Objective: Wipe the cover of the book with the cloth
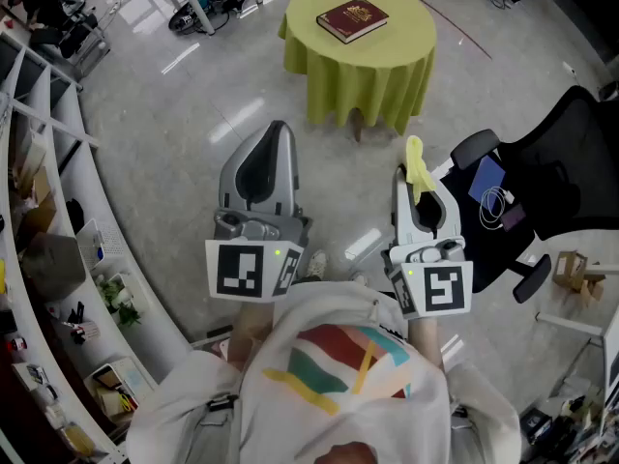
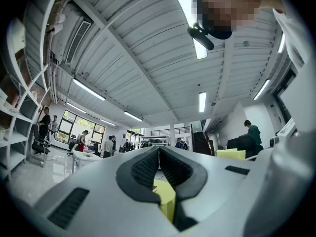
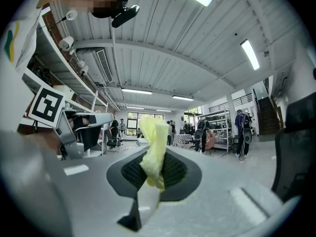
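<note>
The dark red book (image 1: pixel 352 19) lies flat near the middle of a small round counter (image 1: pixel 311 29) draped in a yellow-green tablecloth (image 1: pixel 360 83) that hangs down all round. The book's cover, which bears a gold emblem, faces up. The counter stands on a pale polished floor (image 1: pixel 184 153), well ahead of both grippers, and neither gripper touches the book. The right gripper (image 1: pixel 414 167) is clamped on the yellow cloth (image 1: pixel 416 162). In the right gripper view the 2 ribbed pads press on a bunched fold of the cloth, which sticks up past the jaw tips and hangs a little below them. The left gripper (image 1: pixel 280 130) is empty. In the left gripper view its 2 jaws meet at the tips with nothing between them, and a patch of the tablecloth shows through the gap lower down. Both grippers are held out in front of the person's torso, side by side and apart from each other, with the marker cube of each nearest the body. A black office chair (image 1: pixel 566 162) stands to the right with a blue item (image 1: pixel 486 177) and a coiled white cable (image 1: pixel 497 204) on its seat. White shelving (image 1: pixel 48 133) with small clutter runs along the left. The gripper views show several people standing far off in the hall.
</note>
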Demonstrator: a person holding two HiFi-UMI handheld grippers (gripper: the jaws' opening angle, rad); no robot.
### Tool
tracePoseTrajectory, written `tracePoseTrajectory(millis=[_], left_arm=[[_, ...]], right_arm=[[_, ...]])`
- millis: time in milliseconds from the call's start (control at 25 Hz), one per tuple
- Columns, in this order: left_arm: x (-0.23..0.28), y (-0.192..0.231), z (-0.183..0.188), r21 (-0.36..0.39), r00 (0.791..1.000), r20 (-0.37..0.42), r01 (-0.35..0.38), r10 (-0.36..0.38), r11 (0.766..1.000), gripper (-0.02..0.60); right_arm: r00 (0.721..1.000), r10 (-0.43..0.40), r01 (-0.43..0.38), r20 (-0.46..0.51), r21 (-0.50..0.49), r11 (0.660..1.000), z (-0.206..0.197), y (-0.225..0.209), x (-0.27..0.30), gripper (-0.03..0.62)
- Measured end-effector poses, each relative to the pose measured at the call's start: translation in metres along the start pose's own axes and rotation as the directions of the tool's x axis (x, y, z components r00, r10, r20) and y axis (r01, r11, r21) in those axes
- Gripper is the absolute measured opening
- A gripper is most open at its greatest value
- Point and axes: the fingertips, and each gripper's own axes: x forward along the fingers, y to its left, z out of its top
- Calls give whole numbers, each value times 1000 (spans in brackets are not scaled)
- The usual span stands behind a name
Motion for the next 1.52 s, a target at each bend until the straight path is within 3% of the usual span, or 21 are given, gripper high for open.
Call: tracePoseTrajectory(millis=[400,640,1120,1320,1520], left_arm=[[-1,7,-2,14,1000,-10,11,-11,1000,17],[-2,27,-5,11,1000,-11,1,-1,1000,17],[9,87,1,18,999,33,14,-14,1000,17],[23,119,-11,-25,999,24,-24,24,999,17],[47,125,-17,-17,999,20,-37,38,999,17]], right_arm=[[1000,26,-26,-12,-42,999,-1,20,13,28],[996,79,-77,46,-43,996,5,41,26,28],[999,-49,50,18,-22,999,-6,45,67,28],[997,-80,79,-17,-35,996,-13,37,82,28],[998,-58,57,-16,-51,997,-11,20,103,28]])
